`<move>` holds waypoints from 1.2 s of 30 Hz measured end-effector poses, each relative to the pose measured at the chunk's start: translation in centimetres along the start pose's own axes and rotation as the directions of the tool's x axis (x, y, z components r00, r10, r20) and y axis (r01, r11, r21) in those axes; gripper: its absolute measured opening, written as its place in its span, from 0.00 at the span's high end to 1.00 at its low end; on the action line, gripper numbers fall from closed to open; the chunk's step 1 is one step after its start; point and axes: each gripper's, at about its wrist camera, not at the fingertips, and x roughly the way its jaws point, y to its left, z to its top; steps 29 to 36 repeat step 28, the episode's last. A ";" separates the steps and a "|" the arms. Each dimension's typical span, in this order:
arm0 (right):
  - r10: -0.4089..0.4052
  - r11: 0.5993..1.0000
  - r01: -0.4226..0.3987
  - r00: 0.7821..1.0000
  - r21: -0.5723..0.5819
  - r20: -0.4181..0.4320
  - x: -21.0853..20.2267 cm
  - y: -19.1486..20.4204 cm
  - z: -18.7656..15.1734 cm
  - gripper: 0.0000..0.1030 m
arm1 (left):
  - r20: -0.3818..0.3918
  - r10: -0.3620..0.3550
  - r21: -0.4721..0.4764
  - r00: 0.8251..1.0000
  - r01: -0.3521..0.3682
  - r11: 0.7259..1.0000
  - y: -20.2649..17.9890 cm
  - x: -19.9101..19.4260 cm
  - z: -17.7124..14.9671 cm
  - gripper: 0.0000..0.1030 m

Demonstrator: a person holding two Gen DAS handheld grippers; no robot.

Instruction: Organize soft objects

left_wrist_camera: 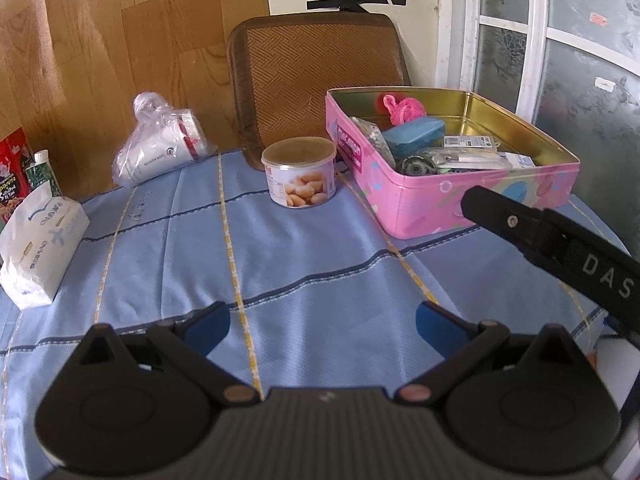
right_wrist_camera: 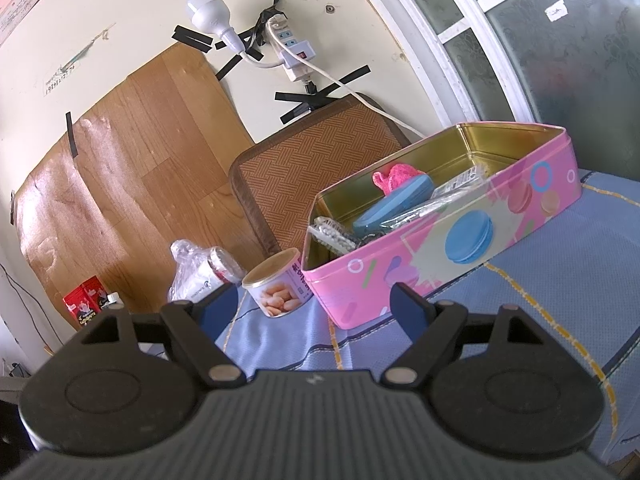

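A pink tin box stands on the blue cloth at the right. Inside it lie a pink knitted piece, a blue case and several small packets. My left gripper hangs open over bare cloth, nothing between its blue pads. My right gripper is open too, low in front of the box's near wall; one black finger of it shows in the left wrist view against the box's front.
A peanut can stands left of the box. A plastic bag with paper cups and a tissue pack lie further left. A woven mat leans on the wall behind. Red packets stand far left.
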 end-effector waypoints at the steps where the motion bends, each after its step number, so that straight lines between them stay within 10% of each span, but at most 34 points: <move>1: -0.001 1.000 0.001 1.000 0.000 0.001 0.0 0.1 0.0 0.17 | 0.000 0.000 0.002 1.000 0.000 1.000 0.0 0.0 0.0 0.00; 36: -0.008 1.000 0.008 1.000 -0.012 0.013 -0.2 0.1 -0.1 0.17 | 0.027 -0.069 -0.010 0.997 0.069 0.998 0.2 -0.6 0.1 0.00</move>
